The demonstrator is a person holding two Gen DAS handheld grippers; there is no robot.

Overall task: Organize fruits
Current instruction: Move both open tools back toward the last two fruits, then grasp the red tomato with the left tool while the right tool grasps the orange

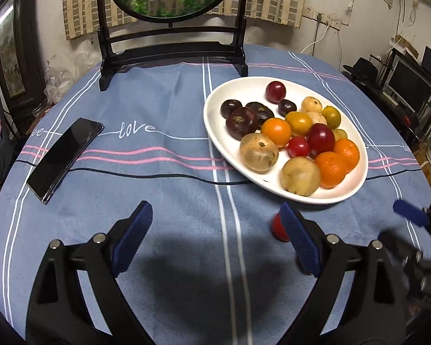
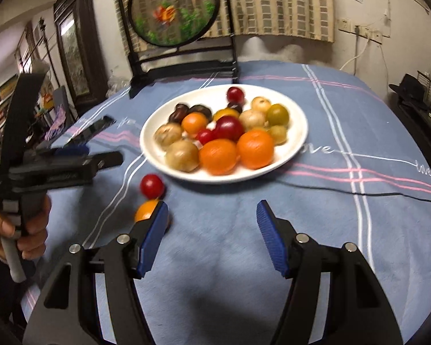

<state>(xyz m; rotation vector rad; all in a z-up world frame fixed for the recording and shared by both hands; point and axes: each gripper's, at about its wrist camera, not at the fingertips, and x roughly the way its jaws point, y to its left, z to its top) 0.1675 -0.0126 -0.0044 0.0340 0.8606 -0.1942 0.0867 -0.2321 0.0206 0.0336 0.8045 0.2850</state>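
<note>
**Two small fruits lying loose on the cloth beside a full plate**

A white plate (image 1: 215, 132) is sitting on the tabletop (image 1: 158, 172), which is wearing a blue cloth with white and pink stripes. The plate is holding a heap of fruits: oranges (image 1: 334, 169), dark purple fruits (image 1: 241, 119), tan fruits (image 1: 258, 151), red fruits (image 1: 320, 139) and yellow-green ones (image 1: 298, 123), most of them touching one another.

Two fruits are lying off the plate on the cloth, near its front edge. In the right wrist view a small red fruit (image 2: 151, 185) is resting just off the rim, and a small orange fruit (image 2: 146, 211) is sitting just beside it, partly hidden behind the left finger of the right gripper (image 2: 212, 230). In the left wrist view the same red fruit is peeking out from behind the right finger of the left gripper (image 1: 217, 224).

The left gripper's fingers are standing spread wide with only cloth between them. The right gripper's fingers are also standing apart, pinching nothing; the orange fruit is lying outside them. A hand (image 2: 28, 230) is gripping the left gripper's handle at the left edge of the right wrist view.

A black phone (image 1: 64, 159) is lying well to the left of the plate, and a dark-framed round screen (image 1: 172, 14) with a goldfish picture is standing at the far edge. A thin black cable (image 1: 158, 176) is running across the cloth under the plate's near side.
</note>
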